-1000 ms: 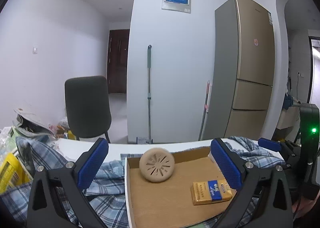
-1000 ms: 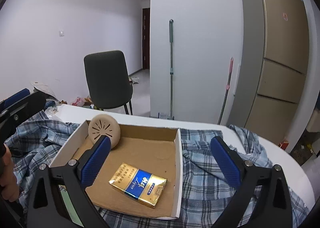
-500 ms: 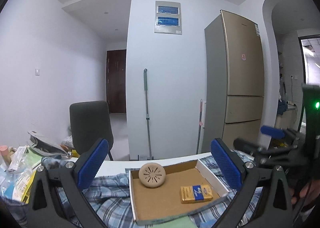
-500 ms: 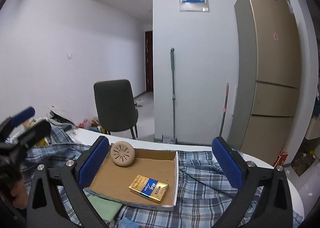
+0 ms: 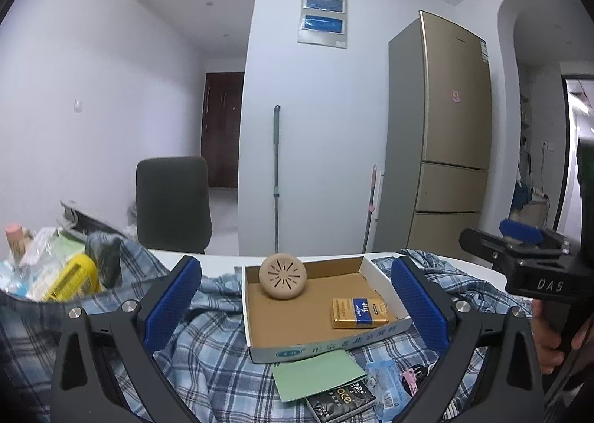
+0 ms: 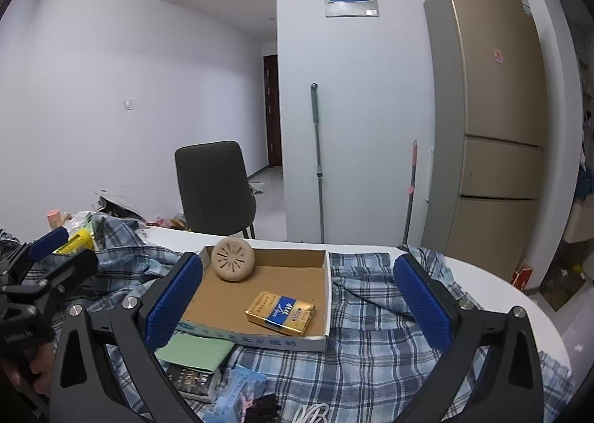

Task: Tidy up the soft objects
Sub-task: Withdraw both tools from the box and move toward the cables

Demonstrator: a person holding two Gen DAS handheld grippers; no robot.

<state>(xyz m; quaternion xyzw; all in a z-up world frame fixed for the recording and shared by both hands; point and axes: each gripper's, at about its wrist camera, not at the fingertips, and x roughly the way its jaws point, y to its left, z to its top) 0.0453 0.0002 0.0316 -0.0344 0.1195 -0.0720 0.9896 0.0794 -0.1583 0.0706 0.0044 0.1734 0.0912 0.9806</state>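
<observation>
The plaid shirt (image 6: pixel 371 330) lies crumpled, partly hidden beneath the cardboard tray (image 6: pixel 328 297); both grippers (image 5: pixel 293 302) (image 6: pixel 297 298) gape empty.

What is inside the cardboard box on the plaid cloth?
Inside the cardboard box lie a round tan disc and a gold-blue pack. Anything beneath them is covered.

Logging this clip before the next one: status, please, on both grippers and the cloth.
Both hand-held grippers, left and right, open, empty. Plaid cloth rumpled, untouched. Cardboard tray sits on it, holding gold pack and tan disc.
</observation>
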